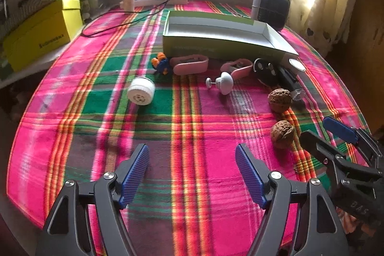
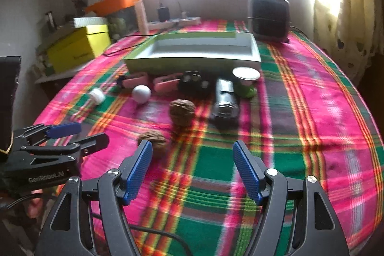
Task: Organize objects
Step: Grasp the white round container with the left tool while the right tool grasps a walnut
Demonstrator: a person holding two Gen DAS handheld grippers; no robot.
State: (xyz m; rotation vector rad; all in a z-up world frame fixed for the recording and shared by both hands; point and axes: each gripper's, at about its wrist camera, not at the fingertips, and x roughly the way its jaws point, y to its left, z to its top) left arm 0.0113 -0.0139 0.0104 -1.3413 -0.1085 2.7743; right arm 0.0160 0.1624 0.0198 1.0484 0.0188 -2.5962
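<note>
Grippers both hover spread and empty over the plaid cloth [image 1: 192,116]: left gripper [image 1: 192,155], right gripper [image 2: 192,152]. Two walnuts [image 2: 181,112] lie just ahead of the right one, the open box [image 2: 192,61] beyond them.

Left gripper [image 1: 192,160] with blue-padded fingers [image 1: 134,174] spread wide above the plaid-covered worktop [image 1: 72,136], nothing between them. Open green box [image 1: 223,40] as landmark: just in front of it, a row comprising a small blue-and-orange toy [image 1: 161,64], two pink clips [image 1: 189,64], a white knob [image 1: 224,82] and a black device [image 1: 266,70]. White jar [image 1: 141,91] lies on its side, well left of the knob. Two walnuts [image 1: 279,100] sit nearer the camera, right of the box. Right gripper [image 1: 340,143] enters at right edge.
</note>
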